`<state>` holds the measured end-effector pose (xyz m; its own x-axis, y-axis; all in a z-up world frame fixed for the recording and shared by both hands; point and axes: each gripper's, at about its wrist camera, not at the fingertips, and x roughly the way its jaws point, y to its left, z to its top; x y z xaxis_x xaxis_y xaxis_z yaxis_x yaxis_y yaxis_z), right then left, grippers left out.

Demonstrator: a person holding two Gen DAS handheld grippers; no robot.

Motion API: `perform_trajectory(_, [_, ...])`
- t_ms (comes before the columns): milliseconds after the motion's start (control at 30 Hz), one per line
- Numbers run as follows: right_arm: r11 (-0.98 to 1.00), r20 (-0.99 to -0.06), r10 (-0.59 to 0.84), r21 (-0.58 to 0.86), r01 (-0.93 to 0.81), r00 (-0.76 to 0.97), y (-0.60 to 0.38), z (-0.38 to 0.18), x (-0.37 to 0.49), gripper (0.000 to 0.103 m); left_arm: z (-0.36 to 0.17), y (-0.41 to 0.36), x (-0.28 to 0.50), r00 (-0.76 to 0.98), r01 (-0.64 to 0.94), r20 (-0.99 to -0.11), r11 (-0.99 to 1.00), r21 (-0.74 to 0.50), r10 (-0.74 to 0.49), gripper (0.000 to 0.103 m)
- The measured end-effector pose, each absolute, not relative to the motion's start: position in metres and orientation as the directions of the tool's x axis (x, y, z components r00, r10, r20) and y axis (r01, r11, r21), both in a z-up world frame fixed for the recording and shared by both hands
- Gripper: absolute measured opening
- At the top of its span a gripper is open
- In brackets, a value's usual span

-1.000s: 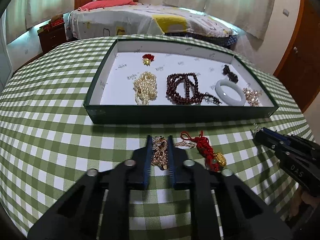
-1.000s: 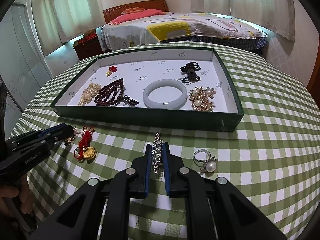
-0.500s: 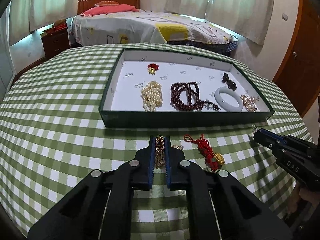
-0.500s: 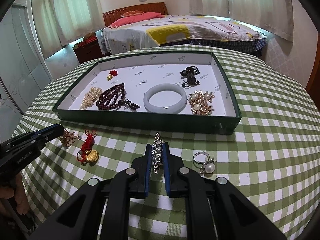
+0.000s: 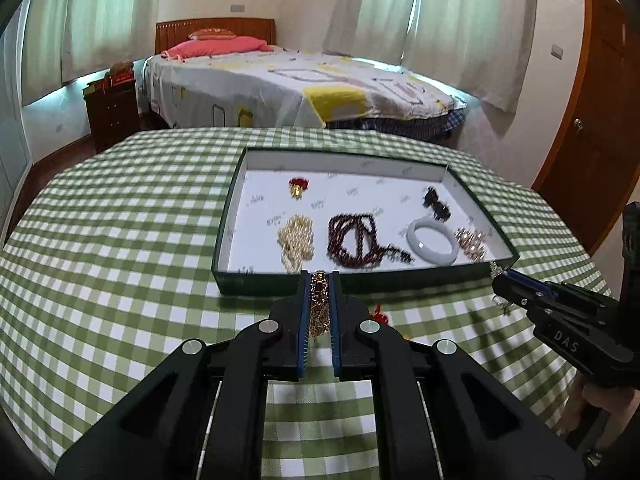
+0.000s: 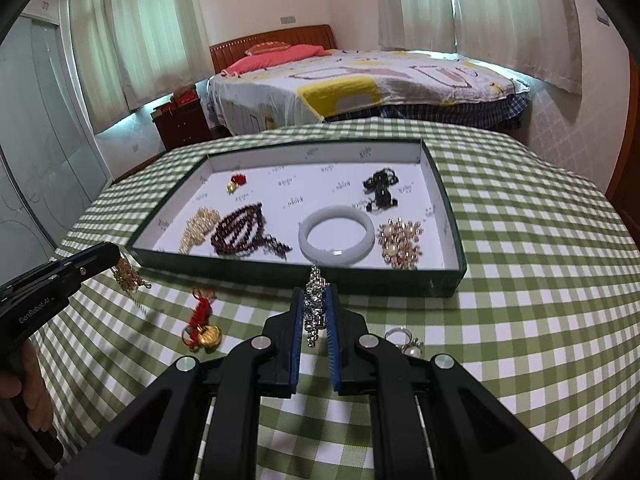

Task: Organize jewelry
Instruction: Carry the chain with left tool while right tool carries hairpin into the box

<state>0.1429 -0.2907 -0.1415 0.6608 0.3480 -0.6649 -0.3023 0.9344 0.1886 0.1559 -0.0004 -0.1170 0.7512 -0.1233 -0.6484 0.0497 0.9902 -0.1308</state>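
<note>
Dangling from the left gripper [image 5: 319, 300], a gold chain piece [image 5: 319, 306] hangs pinched between jaws clamped tight on it, and a second ago it still lay on the cloth with those jaws only closing around it. The right gripper [image 6: 315, 308] is likewise clamped on a sparkly silver piece [image 6: 314, 304], which now hangs free above the table instead of resting on it. Both tools have risen and the green tray [image 5: 256, 282] looks farther below and ahead (the right camera shows the gold piece swinging clear of the cloth), so the pick-ups appear finished and the carry toward the tray is probably under way.

Inside the tray lie a pearl strand [image 5: 296, 238], dark red beads [image 5: 354, 240], a pale bangle [image 5: 432, 241], a black bead piece [image 5: 437, 204], a gold-and-pearl brooch [image 6: 400, 243] and a small red charm [image 5: 298, 186]. Open white floor remains along the tray's back half for two more items.

Left on the checked tablecloth [image 6: 540, 280] are a red-cord gold charm [image 6: 204, 326] and a pearl ring [image 6: 406, 343], still to be collected
</note>
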Motion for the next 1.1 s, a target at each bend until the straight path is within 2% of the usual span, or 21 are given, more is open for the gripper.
perform_trajectory(567, [0.934, -0.569, 0.351, 0.154, -0.323, 0.744, -0.283, -0.091, 0.169, 0.012, -0.068, -0.007, 0.188, 0.834, 0.087, -0.532, 0.987, -0.138, -0.147, 0.009])
perform_trajectory(967, [0.934, -0.535, 0.346, 0.120, -0.336, 0.771, -0.264, -0.082, 0.222, 0.012, -0.069, -0.018, 0.255, 0.838, 0.104, -0.521, 0.985, -0.138, -0.162, 0.009])
perform_trajectory(1100, [0.935, -0.544, 0.343, 0.117, -0.336, 0.766, -0.261, -0.092, 0.242, 0.012, -0.084, -0.023, 0.285, 0.823, 0.102, -0.546, 0.987, -0.127, -0.155, 0.009])
